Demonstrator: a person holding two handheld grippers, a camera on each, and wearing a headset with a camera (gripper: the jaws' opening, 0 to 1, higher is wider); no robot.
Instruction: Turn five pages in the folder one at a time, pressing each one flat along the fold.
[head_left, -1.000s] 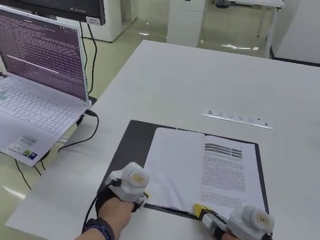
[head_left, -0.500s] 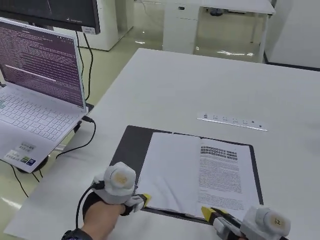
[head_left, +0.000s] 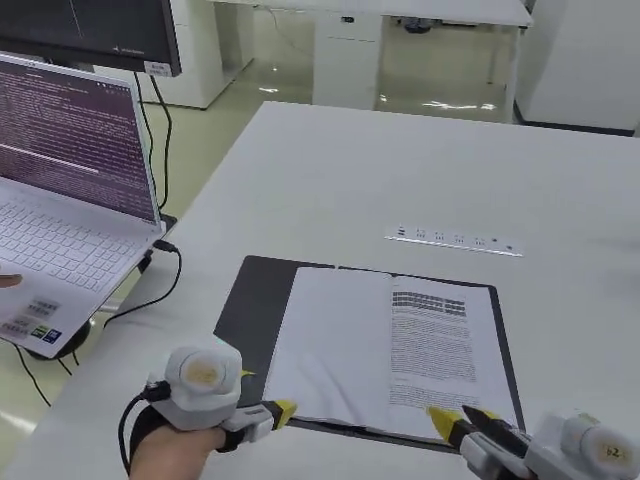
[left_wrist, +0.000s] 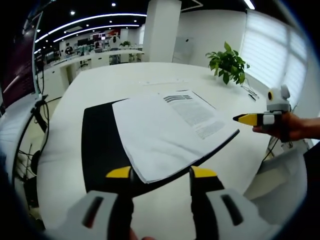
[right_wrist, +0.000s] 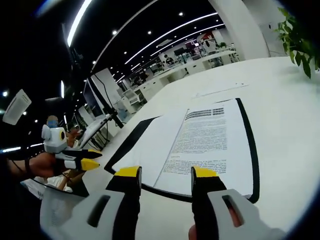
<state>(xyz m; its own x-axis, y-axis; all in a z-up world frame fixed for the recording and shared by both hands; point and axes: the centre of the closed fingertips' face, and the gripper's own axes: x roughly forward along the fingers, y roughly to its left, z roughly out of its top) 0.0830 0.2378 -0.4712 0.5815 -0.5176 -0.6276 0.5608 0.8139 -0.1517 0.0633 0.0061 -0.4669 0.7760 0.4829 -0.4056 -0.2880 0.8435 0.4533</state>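
The black folder (head_left: 250, 305) lies open on the white table, with a blank sheet (head_left: 330, 340) on its left side and a printed page (head_left: 435, 335) on its right. My left gripper (head_left: 272, 412) hovers just off the folder's near-left corner; its own view shows it open (left_wrist: 161, 173) with the sheet corner (left_wrist: 150, 175) beyond the tips. Off the near-right corner, my right gripper (head_left: 455, 422) is open too (right_wrist: 166, 172), facing the printed page (right_wrist: 210, 137). Neither holds paper. Each shows in the other's view: right gripper (left_wrist: 255, 119), left gripper (right_wrist: 85, 160).
An open laptop (head_left: 70, 190) stands at the left with a cable (head_left: 150, 290) trailing toward the folder. A flush socket strip (head_left: 455, 240) sits in the table (head_left: 400, 170) beyond the folder. A potted plant (left_wrist: 227, 62) stands at the far side.
Both grippers have drawn back toward me, off the folder's near edge, the right one further right. The pages lie as before. The head camera has shifted.
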